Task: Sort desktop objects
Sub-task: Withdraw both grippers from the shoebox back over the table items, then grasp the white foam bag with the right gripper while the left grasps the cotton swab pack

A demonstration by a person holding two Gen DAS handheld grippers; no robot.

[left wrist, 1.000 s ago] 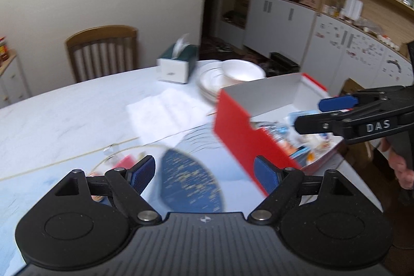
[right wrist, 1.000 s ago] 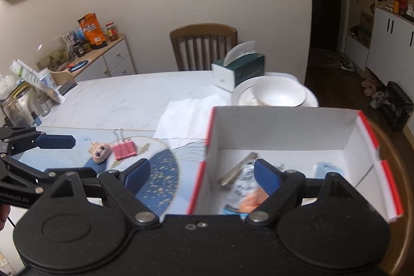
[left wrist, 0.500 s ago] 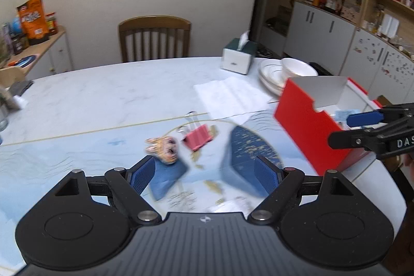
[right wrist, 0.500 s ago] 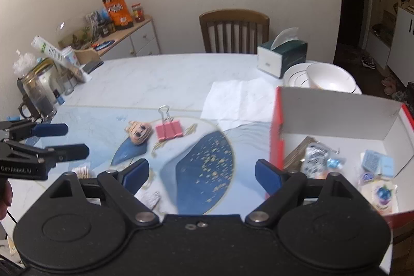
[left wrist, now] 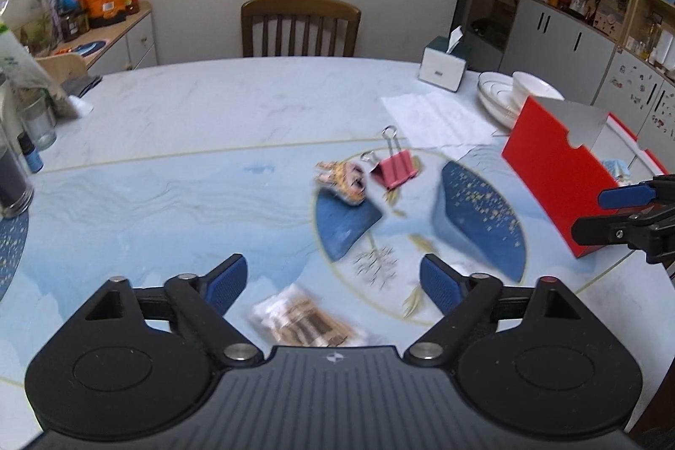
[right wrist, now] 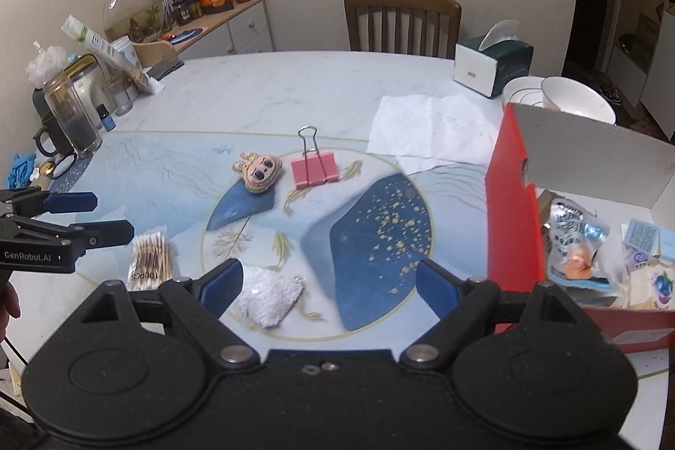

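On the blue patterned mat lie a pink binder clip [left wrist: 394,167] [right wrist: 314,167], a doll-head charm [left wrist: 346,178] [right wrist: 259,171], a cotton swab packet [left wrist: 303,323] [right wrist: 152,258] and a white fluffy packet [right wrist: 270,298]. My left gripper [left wrist: 333,277] [right wrist: 107,216] hovers over the swab packet, its jaws opening, with nothing pressed between them. My right gripper [right wrist: 331,277] [left wrist: 595,214] stands open above the white packet. The red box [right wrist: 512,205] [left wrist: 552,171] at the right holds a snack packet [right wrist: 578,239] and other small items.
A white paper napkin [right wrist: 430,127], a green tissue box [right wrist: 491,64] and stacked plates with a bowl [right wrist: 573,100] sit at the far right. Glass jars and a cup [right wrist: 71,121] crowd the left edge. A wooden chair [right wrist: 400,20] stands behind the table.
Both grippers have swung left, away from the red box and over the mat. The left jaws have spread wider. The swab packet and white packet have come into view.
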